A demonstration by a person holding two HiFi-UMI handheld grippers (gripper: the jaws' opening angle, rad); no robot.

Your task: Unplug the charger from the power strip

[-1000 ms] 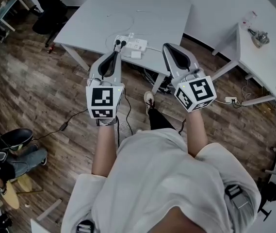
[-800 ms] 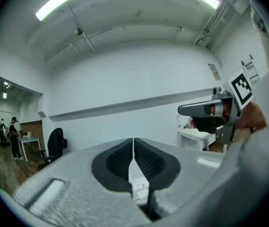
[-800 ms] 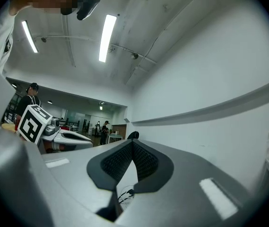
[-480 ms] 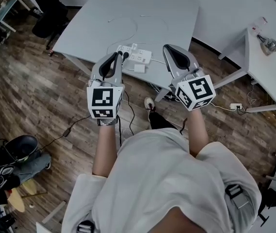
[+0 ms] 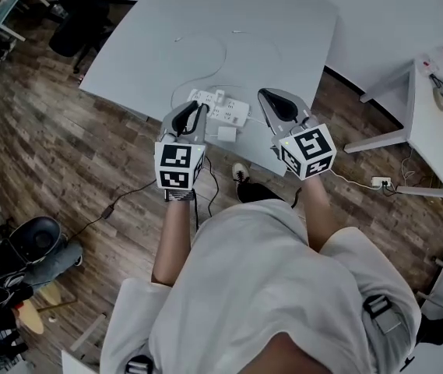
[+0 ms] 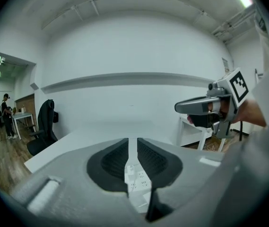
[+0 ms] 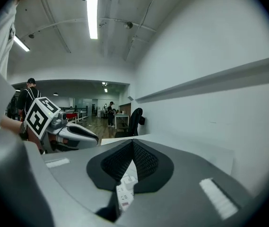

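Hovering left gripper (image 5: 201,107): jaws a crack apart, just been opening, empty | power strip (image 5: 223,111) just ahead at near edge of table (image 5: 283,29), long axis crosswise, charger (image 5: 220,96) upright on it, nearer left | right gripper (image 5: 265,93): jaws together, empty.

Power strip (image 5: 223,109): left end partly hidden behind left tool (image 5: 196,111), head view; only a sliver shows between jaws in either gripper view; plugs too small to distinguish.
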